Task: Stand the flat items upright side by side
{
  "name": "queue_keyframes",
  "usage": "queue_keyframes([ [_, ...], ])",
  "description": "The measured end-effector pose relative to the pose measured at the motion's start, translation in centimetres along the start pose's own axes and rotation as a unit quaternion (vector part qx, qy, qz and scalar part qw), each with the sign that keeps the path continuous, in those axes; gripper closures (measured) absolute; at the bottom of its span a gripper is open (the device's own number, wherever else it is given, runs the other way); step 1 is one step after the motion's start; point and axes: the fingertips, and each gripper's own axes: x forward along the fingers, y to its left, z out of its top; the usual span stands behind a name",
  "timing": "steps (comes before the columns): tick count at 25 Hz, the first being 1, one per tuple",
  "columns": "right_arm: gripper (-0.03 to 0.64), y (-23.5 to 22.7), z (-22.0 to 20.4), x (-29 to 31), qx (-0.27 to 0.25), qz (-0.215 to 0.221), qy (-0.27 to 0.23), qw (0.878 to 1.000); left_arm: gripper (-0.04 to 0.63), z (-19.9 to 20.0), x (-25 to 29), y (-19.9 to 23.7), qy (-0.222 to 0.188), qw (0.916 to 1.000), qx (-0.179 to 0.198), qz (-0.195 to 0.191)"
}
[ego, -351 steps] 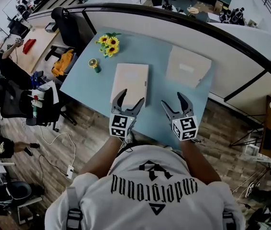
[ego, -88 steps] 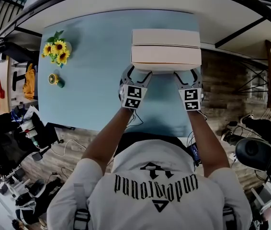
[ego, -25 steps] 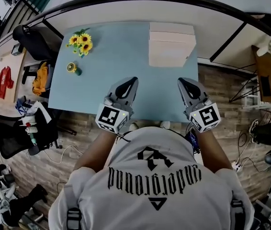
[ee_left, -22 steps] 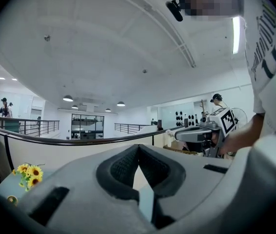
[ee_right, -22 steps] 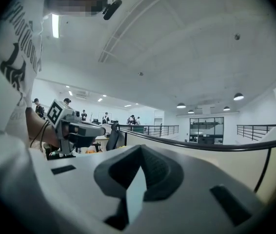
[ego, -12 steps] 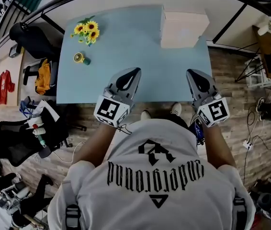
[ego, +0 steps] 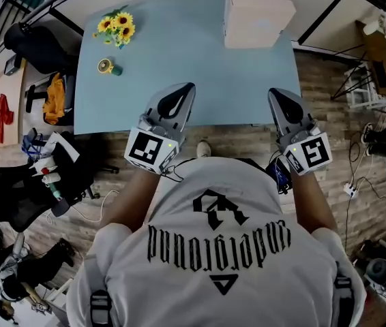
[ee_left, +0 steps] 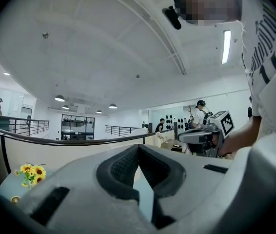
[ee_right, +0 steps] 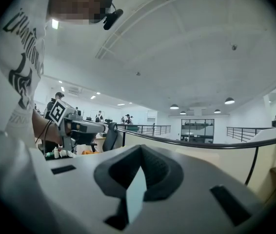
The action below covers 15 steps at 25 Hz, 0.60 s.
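Pale blue surface (ego: 179,53) seen from above in an open office, with wooden floor around it. At its far right corner, two flat beige boxes (ego: 258,20) stand upright, seemingly pressed side by side, so the task looks finished. The left claw (ego: 179,95) and right claw (ego: 279,99) are both closed on nothing, held over the near edge, well apart from the boxes. Sunflowers (ego: 116,27) sit far left.

A bunch of yellow sunflowers (ego: 116,27) is seen near the far left corner of a pale blue rectangular tabletop (ego: 179,53), and a small yellow-and-green round object (ego: 106,66) is set just beside it. A black office chair (ego: 33,46) is placed beyond the table's left edge, and brown wood-plank flooring (ego: 343,142) is laid beneath.
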Motion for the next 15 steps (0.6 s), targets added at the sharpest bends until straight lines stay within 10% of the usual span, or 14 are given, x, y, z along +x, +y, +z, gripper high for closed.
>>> queue_keyframes([
  [15, 0.612, -1.5, -1.3, -10.9, -0.008, 0.032, -0.015, 0.999, 0.595, 0.9, 1.5, -11.4, -0.018, 0.9989, -0.001, 0.043],
])
